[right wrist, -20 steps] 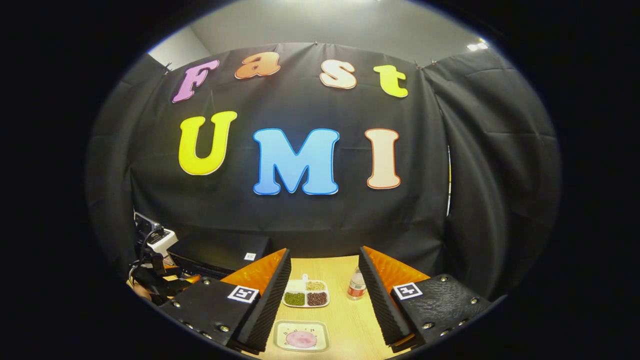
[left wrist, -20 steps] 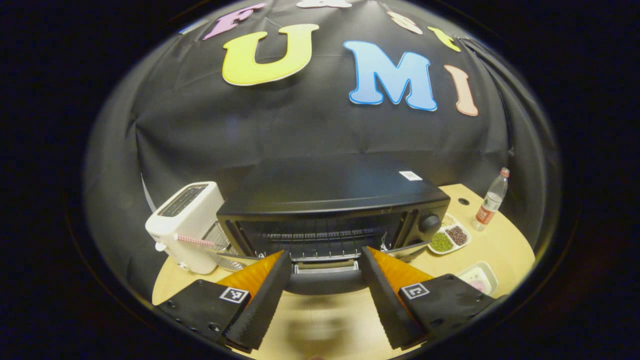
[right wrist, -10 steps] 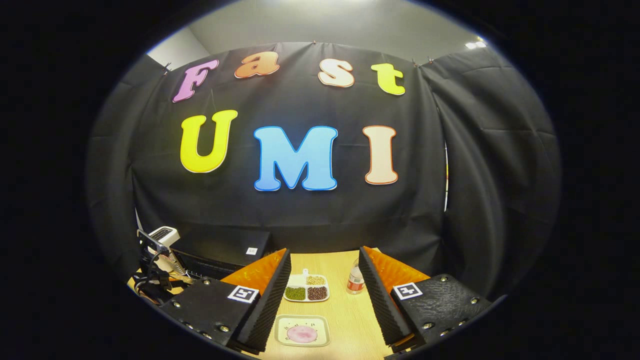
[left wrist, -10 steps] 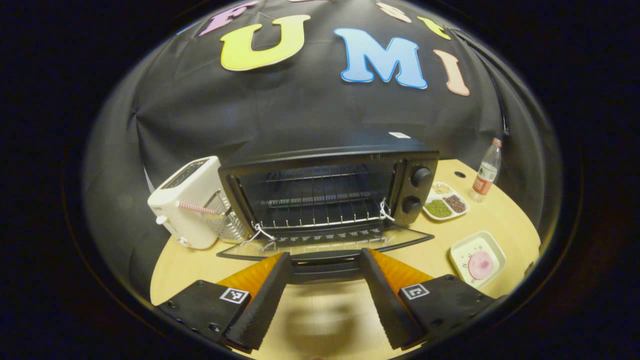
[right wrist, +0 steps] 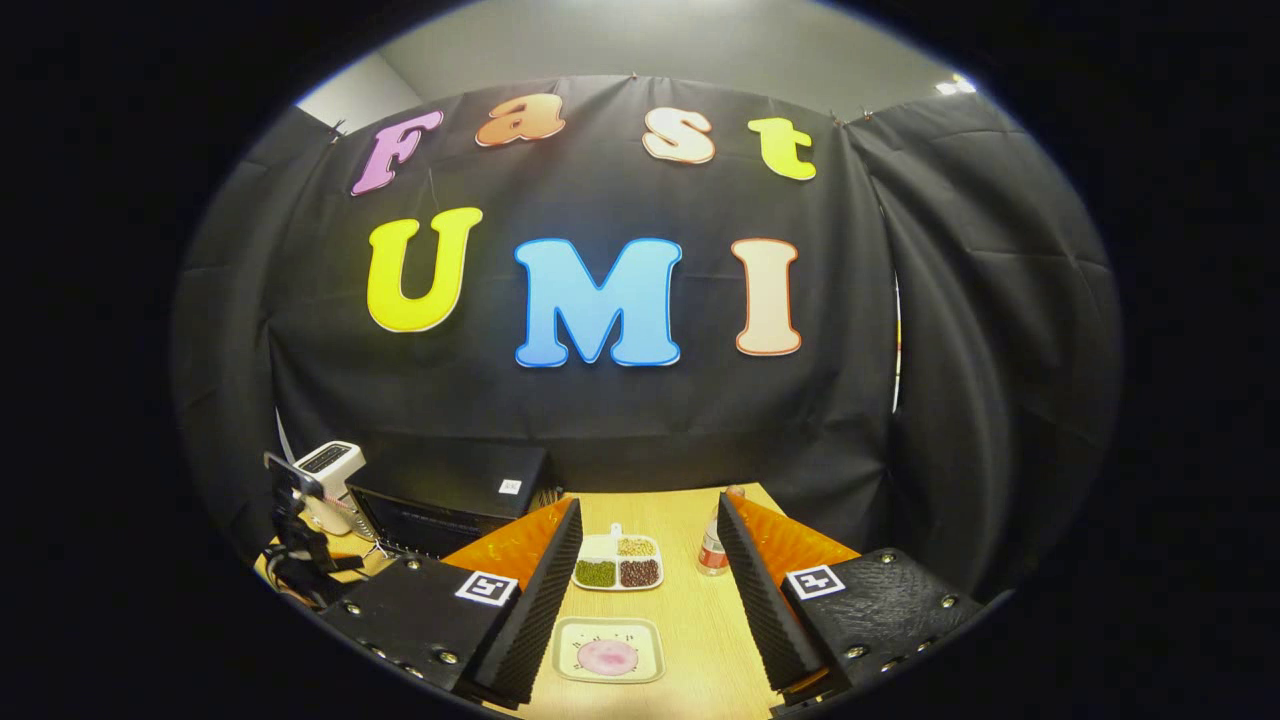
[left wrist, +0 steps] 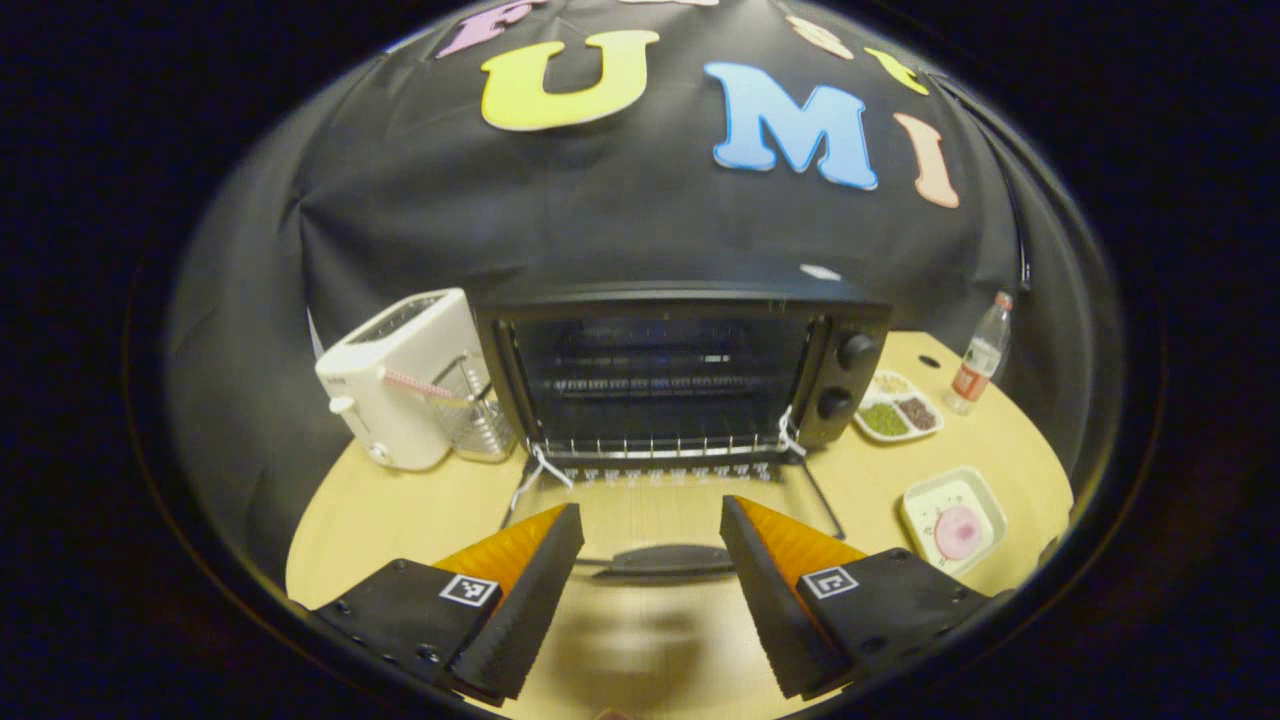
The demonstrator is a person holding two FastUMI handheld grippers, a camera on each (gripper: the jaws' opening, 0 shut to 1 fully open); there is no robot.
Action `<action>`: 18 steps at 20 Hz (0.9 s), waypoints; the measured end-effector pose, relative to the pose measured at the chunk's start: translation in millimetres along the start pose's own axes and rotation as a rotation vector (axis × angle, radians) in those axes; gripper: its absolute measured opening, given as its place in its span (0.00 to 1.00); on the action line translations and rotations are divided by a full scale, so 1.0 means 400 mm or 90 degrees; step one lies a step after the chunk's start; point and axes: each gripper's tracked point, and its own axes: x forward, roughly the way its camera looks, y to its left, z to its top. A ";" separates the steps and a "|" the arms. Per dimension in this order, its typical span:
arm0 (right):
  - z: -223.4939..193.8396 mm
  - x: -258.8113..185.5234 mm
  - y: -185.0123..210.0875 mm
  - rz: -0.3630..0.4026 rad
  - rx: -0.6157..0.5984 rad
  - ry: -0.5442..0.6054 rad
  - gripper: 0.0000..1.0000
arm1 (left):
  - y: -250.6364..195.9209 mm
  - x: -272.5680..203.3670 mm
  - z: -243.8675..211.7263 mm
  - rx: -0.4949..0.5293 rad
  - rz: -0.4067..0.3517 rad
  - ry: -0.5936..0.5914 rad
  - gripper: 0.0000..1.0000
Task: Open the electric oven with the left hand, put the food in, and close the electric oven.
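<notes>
Jaws of the left gripper [left wrist: 652,520] stand wide, holding nothing, just before the handle [left wrist: 668,560] of the lowered door. On the counter [left wrist: 400,510] stand, from left, a white toaster [left wrist: 405,380], the open electric oven [left wrist: 680,370], then the food plate [left wrist: 950,505]. Right gripper [right wrist: 648,515] jaws stand wide above that plate.

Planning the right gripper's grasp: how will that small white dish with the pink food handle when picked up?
The dish looks rigid with a low rim, so probably a thin, slippery edge grip. The pink food lies loose, likely sliding if tilted. It seems light.
</notes>
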 end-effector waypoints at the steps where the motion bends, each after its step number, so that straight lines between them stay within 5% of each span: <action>1: -0.030 0.008 0.006 0.015 0.009 0.027 0.83 | -0.003 -0.026 0.044 0.005 -0.001 -0.028 0.95; 9: -0.349 0.080 0.048 0.168 0.087 0.319 0.83 | -0.076 -0.327 0.427 0.001 -0.039 -0.272 1.00; 10: -0.388 0.090 0.046 0.174 0.096 0.353 0.83 | -0.081 -0.364 0.456 -0.007 -0.045 -0.291 0.87; 11: -0.426 0.097 0.037 0.171 0.112 0.386 0.83 | -0.079 -0.396 0.476 -0.014 -0.048 -0.308 1.00; 18: -0.614 0.179 -0.034 0.118 0.182 0.534 0.84 | 0.003 -0.501 0.466 -0.034 -0.011 -0.340 1.00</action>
